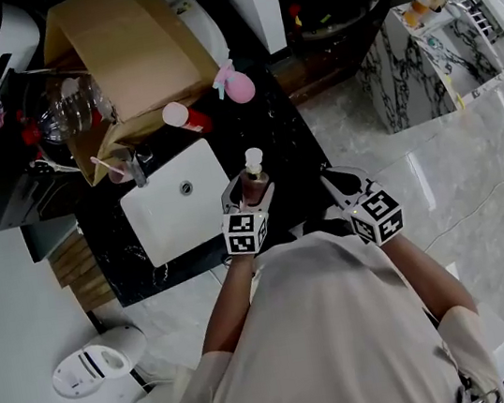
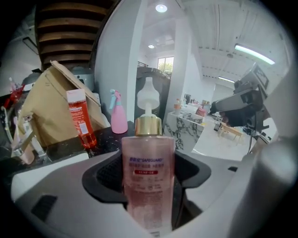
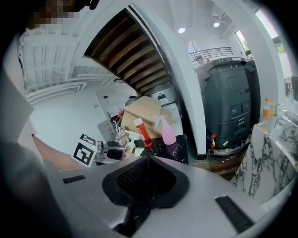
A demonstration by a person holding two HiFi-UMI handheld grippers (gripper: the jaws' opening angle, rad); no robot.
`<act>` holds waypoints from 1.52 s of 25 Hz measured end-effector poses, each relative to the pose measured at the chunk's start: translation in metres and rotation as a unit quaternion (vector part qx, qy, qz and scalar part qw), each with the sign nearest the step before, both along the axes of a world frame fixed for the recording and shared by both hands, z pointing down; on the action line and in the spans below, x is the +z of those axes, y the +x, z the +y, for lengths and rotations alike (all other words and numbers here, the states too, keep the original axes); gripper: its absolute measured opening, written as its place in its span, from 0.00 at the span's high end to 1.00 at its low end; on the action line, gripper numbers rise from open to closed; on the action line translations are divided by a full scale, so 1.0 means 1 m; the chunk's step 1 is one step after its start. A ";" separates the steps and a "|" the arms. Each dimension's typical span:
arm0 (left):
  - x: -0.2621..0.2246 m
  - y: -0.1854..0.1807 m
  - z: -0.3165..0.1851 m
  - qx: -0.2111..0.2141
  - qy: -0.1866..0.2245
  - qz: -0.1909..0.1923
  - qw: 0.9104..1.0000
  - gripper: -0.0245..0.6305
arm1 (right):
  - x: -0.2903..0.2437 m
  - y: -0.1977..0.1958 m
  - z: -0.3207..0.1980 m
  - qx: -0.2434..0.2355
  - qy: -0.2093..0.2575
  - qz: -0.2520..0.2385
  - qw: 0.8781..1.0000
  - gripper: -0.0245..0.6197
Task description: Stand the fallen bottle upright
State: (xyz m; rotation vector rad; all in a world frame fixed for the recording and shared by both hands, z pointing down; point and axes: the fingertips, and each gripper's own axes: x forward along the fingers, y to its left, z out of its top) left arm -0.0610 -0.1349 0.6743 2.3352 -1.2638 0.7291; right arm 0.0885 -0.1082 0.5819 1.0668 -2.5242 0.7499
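Observation:
A clear pink pump bottle (image 1: 254,173) with a gold collar and white pump stands upright above the black counter's front edge, beside the white sink (image 1: 162,221). My left gripper (image 1: 248,191) is shut on its body. In the left gripper view the bottle (image 2: 148,172) fills the gap between both pads, label facing the camera. My right gripper (image 1: 329,178) hovers just right of it, shut, with nothing between its pads. In the right gripper view, that gripper (image 3: 145,183) has the pads meeting in a line, and the held bottle (image 3: 125,147) shows at left.
A brown cardboard box (image 1: 131,63) lies at the counter's back, with a clear plastic bottle (image 1: 71,106) at its left. A red bottle (image 1: 187,117) and a pink spray bottle (image 1: 236,84) stand near the box. A marble-patterned cabinet (image 1: 403,77) stands on the floor at right.

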 end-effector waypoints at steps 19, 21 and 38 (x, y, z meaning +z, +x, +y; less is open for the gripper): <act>-0.029 -0.018 -0.013 -0.032 0.069 0.030 0.997 0.47 | -0.014 -0.018 -0.004 -0.018 0.019 0.016 1.000 0.90; -0.029 -0.017 -0.015 -0.030 0.073 0.029 0.996 0.47 | -0.015 -0.017 -0.005 -0.018 0.021 0.018 0.999 0.90; -0.035 -0.018 0.000 -0.026 0.097 0.033 0.994 0.46 | -0.012 -0.014 0.001 -0.021 0.018 0.016 0.999 0.90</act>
